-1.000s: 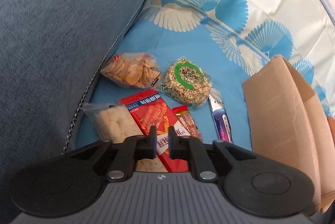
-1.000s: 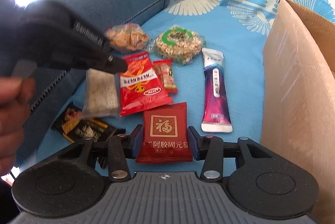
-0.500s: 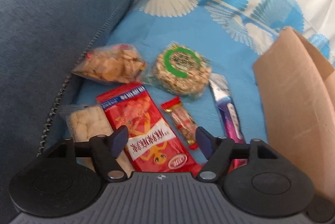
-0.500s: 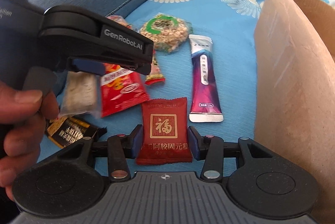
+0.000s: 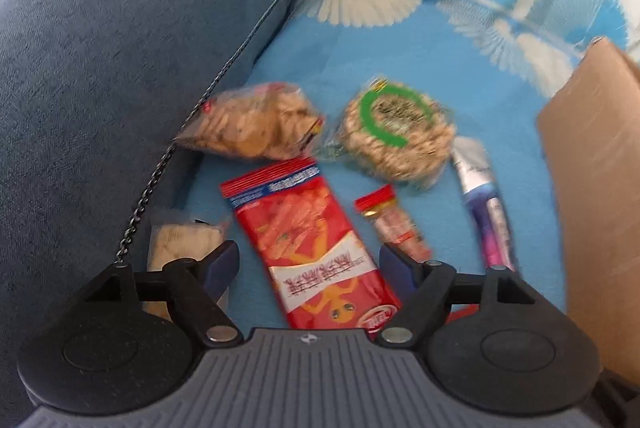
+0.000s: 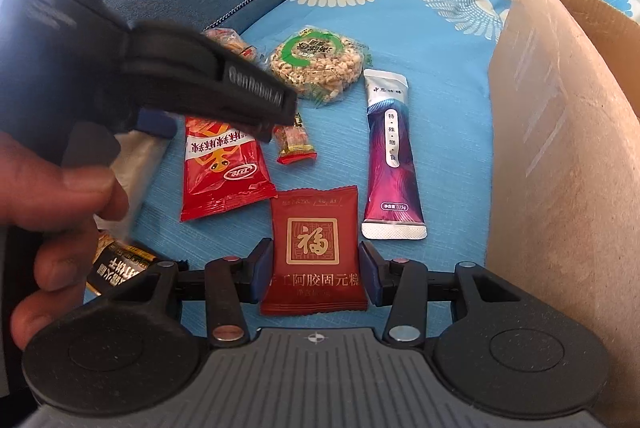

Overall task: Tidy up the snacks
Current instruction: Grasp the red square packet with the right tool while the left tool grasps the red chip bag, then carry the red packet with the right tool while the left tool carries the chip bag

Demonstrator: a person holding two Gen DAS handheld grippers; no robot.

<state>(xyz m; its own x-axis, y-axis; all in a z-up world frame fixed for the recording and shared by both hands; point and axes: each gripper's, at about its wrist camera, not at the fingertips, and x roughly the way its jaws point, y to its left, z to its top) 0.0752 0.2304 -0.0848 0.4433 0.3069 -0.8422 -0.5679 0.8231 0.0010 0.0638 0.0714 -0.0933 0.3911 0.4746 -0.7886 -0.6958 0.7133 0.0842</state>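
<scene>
Your left gripper [image 5: 308, 264] is spread wide and holds nothing, above the long red snack bag [image 5: 310, 244]. Your right gripper [image 6: 316, 270] grips the dark red packet [image 6: 314, 252] at both edges. The cardboard box [image 6: 560, 164] stands right.

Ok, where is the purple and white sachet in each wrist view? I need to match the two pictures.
Left wrist view: purple and white sachet lies right of centre, blurred, beside the cardboard box.
Right wrist view: sachet lies right of centre, label readable, left of the box.
Shared landmark: round green-labelled snack, just above the sachet's top end.
</scene>
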